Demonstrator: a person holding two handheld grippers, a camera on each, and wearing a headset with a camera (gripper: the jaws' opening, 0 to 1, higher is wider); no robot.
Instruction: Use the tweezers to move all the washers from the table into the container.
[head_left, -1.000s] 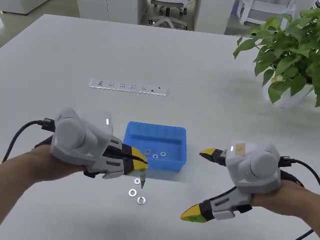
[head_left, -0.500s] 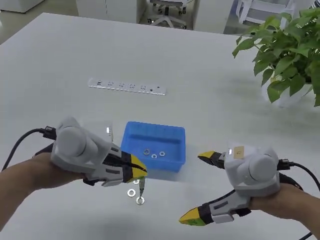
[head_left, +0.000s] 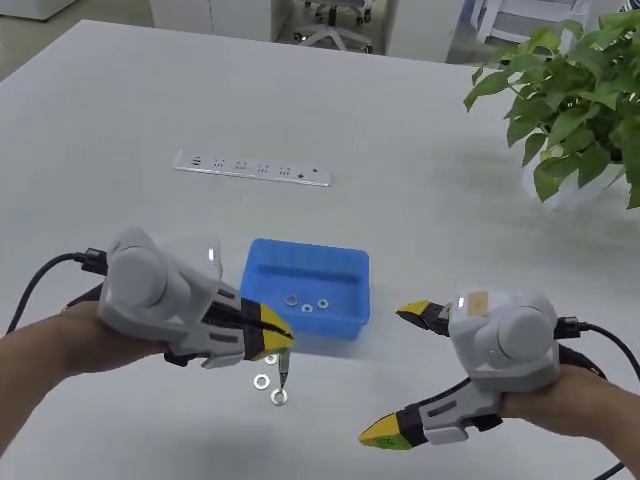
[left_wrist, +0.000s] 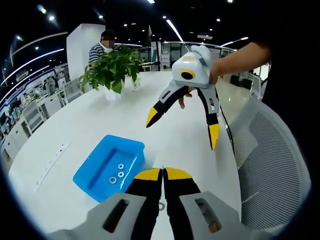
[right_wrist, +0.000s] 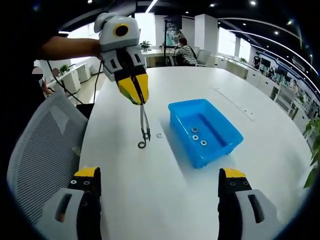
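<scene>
Left hand-held gripper (head_left: 275, 335) clenched on tweezers (head_left: 282, 368), right hand-held gripper (head_left: 385, 372) released; three washers (head_left: 307, 303) in container (head_left: 300, 258), three on table (head_left: 420, 180)

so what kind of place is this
Most likely an open-plan office: a large white table with a white power strip, a grey mesh office chair and a leafy green potted plant.

So the container (head_left: 305, 262) sits mid-table (head_left: 430, 190) with three washers (head_left: 307, 303) in it. A few loose washers (head_left: 262, 381) lie just near of its near-left corner, with the tweezers (head_left: 283, 366) right over them under the left gripper (head_left: 285, 338). Near-right of the container is the right gripper (head_left: 385, 373). There's a power strip (head_left: 252, 168) far behind it and a plant (head_left: 575, 90) far right.
</scene>
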